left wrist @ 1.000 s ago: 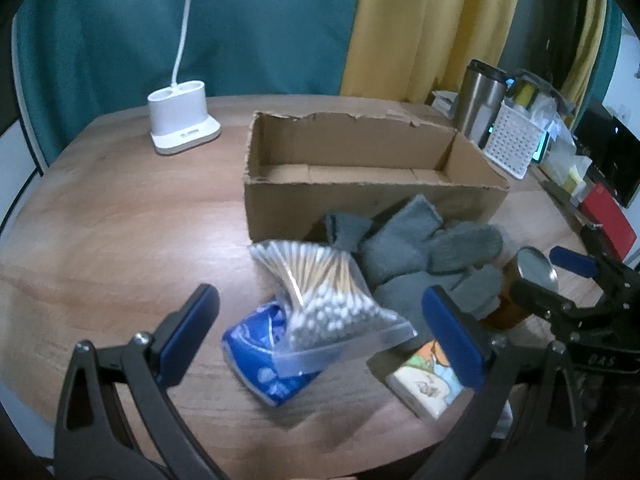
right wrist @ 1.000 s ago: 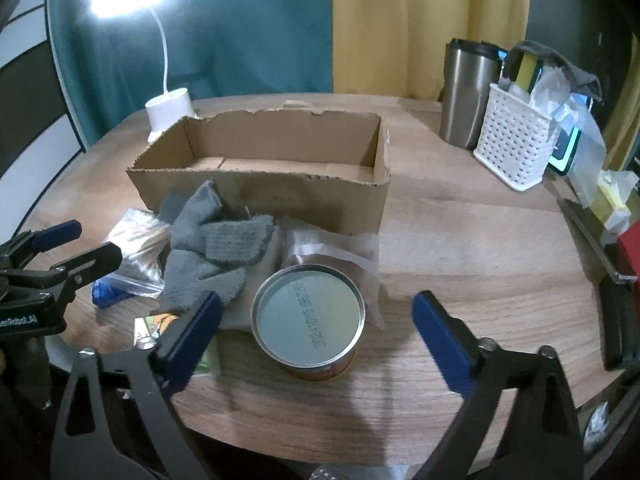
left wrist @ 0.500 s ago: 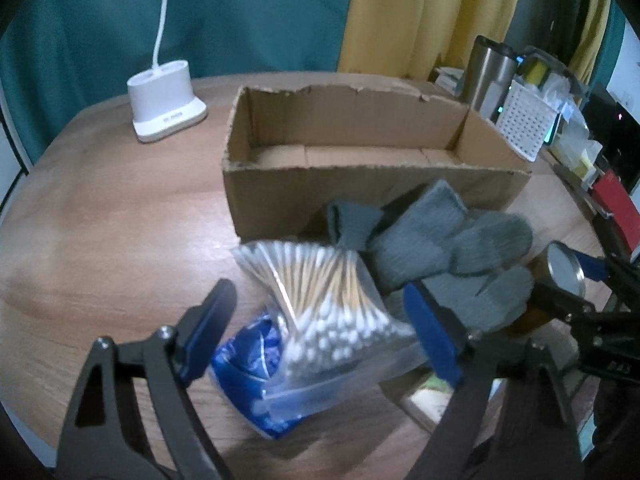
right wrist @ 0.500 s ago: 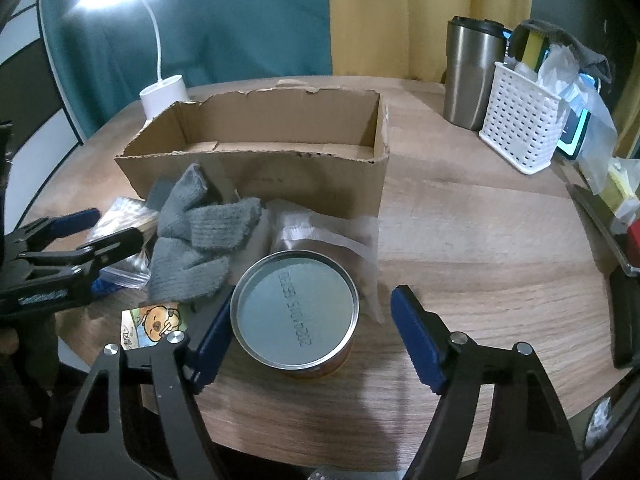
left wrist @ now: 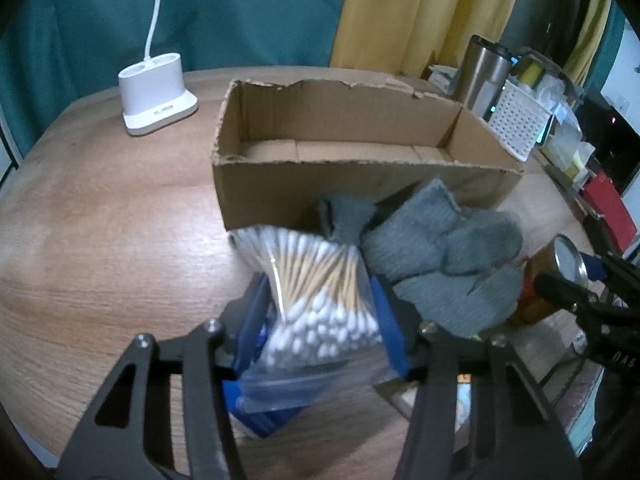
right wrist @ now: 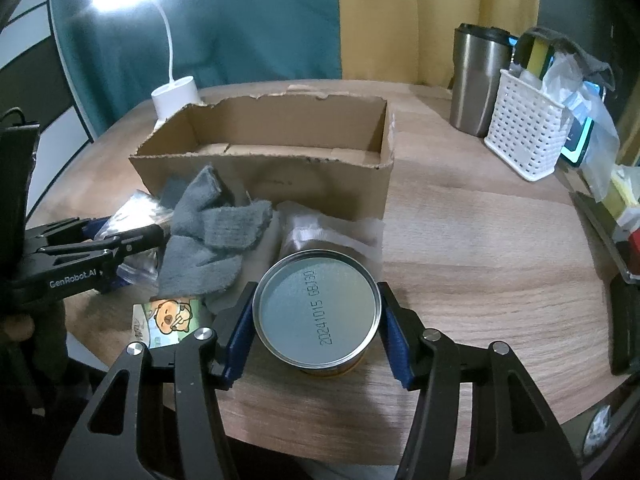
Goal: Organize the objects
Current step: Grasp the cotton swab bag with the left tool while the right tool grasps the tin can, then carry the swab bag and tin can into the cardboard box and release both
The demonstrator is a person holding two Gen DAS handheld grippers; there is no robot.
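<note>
Wooden round table [right wrist: 480,248], lamp-lit, with both tongs closing on loose items in front of an empty cardboard box [left wrist: 344,152].

Between the blue pads of the left gripper [left wrist: 320,320] sits the bag of cotton swabs [left wrist: 320,292]; its jaws are closing and look to be pressing the soft plastic, which could slide or bunch so the bag slips out on the lift, or the blue packet [left wrist: 264,412] beneath could come up with it. Just beside it lies the grey glove [left wrist: 436,256], near enough to snag. The right gripper [right wrist: 316,328] is closing round the tin can [right wrist: 316,308], pads at or just off its rim; a grip that high on smooth metal may let the can tip or drop. Crinkled clear wrap [right wrist: 332,228] touches the can behind, and the box wall stands near enough to catch either load.
</note>
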